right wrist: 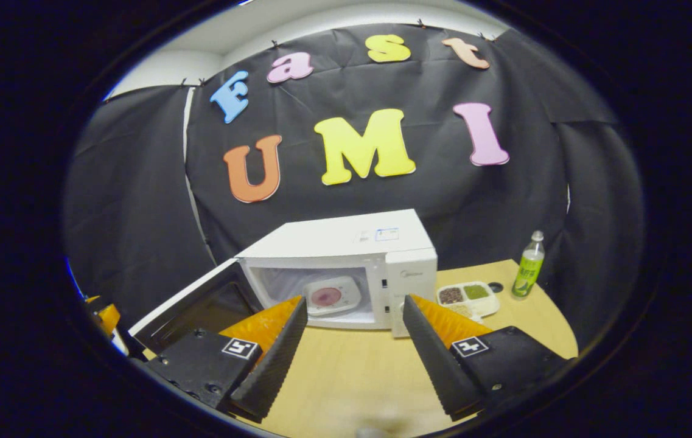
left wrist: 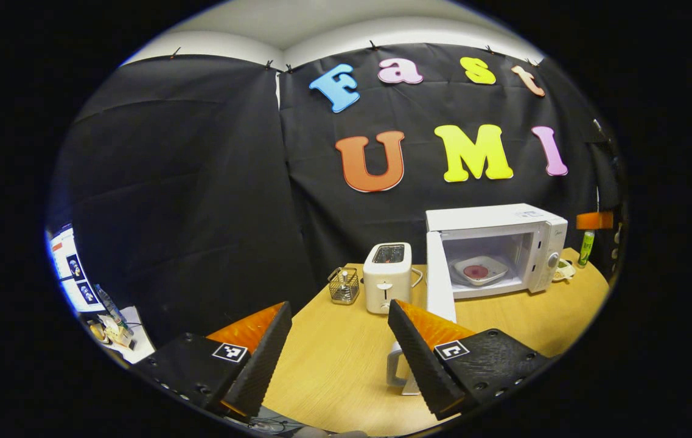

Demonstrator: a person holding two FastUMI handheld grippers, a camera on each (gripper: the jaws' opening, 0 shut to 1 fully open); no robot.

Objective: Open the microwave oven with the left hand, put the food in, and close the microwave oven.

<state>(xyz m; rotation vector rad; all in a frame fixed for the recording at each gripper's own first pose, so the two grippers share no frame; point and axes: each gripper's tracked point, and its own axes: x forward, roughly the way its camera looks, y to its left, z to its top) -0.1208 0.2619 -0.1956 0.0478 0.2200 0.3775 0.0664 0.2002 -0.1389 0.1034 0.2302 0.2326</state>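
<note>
On the desk (left wrist: 346, 359), with both grippers' fingers spread and empty and the dish of food (right wrist: 328, 296) already inside the microwave oven (right wrist: 346, 267): swing the open door (left wrist: 440, 280) shut using the left gripper (left wrist: 339, 340), pushing its outer face squarely.

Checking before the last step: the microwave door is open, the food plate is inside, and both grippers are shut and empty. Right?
Not quite. The microwave door is open and the food plate sits inside, but both grippers are open, not shut. The left gripper view shows the left gripper with fingers spread and empty; the right gripper view shows the same for the right gripper.
</note>
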